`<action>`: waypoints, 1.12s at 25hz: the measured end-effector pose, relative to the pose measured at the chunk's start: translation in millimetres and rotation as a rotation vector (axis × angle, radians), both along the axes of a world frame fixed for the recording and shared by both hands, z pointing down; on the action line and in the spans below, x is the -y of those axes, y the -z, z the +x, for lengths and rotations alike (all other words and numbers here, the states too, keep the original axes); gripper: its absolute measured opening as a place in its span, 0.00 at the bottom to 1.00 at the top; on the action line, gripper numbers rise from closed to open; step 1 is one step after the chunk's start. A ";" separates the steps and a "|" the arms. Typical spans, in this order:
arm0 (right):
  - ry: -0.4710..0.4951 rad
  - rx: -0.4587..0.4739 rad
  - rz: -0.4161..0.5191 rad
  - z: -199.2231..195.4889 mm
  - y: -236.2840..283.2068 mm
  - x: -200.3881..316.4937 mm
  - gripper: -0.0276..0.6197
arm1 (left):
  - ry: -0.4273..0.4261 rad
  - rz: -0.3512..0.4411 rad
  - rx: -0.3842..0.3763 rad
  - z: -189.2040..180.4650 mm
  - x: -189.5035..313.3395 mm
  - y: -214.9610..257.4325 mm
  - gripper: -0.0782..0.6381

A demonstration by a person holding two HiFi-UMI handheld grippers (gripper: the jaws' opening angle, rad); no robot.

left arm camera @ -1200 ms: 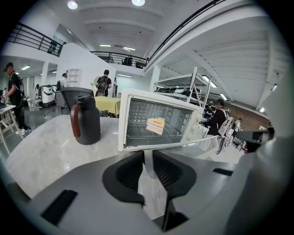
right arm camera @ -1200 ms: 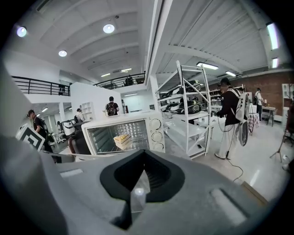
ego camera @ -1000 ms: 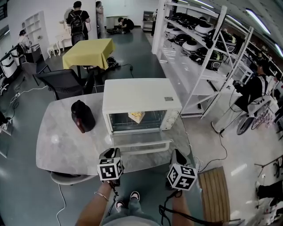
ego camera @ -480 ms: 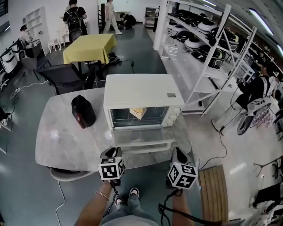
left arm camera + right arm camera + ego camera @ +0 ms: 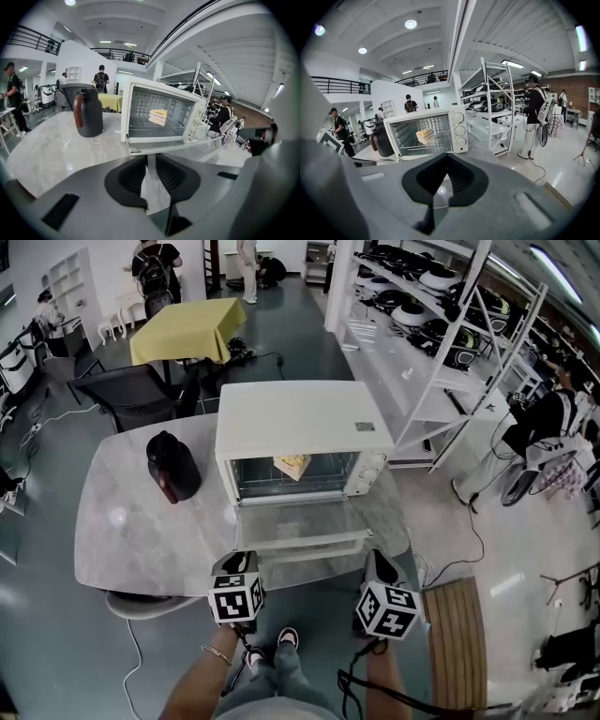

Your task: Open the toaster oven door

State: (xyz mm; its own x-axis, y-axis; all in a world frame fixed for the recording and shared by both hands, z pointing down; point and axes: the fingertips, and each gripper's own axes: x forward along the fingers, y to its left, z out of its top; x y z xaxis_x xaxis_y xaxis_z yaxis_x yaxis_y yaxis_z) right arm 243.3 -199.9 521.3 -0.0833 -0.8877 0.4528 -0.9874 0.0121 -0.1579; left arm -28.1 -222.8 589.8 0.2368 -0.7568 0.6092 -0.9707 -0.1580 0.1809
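The white toaster oven (image 5: 295, 418) stands on the marble table (image 5: 141, 540). Its glass door (image 5: 295, 526) lies folded down flat toward me, handle (image 5: 305, 545) at the near edge. A yellow piece of food (image 5: 292, 465) rests on the rack inside. My left gripper (image 5: 240, 563) hovers just before the door's near left corner; its jaws (image 5: 151, 157) stand apart with only the table showing between them. My right gripper (image 5: 378, 565) hangs off the door's near right corner, and its fingertips (image 5: 446, 157) meet with nothing held.
A dark jug (image 5: 172, 468) with a reddish handle stands on the table left of the oven. White shelving (image 5: 422, 352) with appliances runs along the right. A yellow-clothed table (image 5: 183, 329), chairs and several people are farther back. Cables lie on the floor.
The oven door lies open in all three frames and both grippers keep their places. Only the head view shifts a little, and people at the back walk on.
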 end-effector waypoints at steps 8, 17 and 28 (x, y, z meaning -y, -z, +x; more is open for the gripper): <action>-0.014 0.016 -0.023 2.9 -16.8 -2.1 0.05 | 0.002 -0.004 0.000 1.0 -5.0 -9.1 0.20; -0.020 0.025 -0.048 2.2 -31.6 -2.6 0.05 | 0.007 -0.024 -0.001 1.8 -12.6 -23.6 0.20; -0.021 0.026 -0.075 2.5 -45.0 -8.3 0.05 | 0.012 -0.060 -0.004 2.9 -23.7 -42.7 0.20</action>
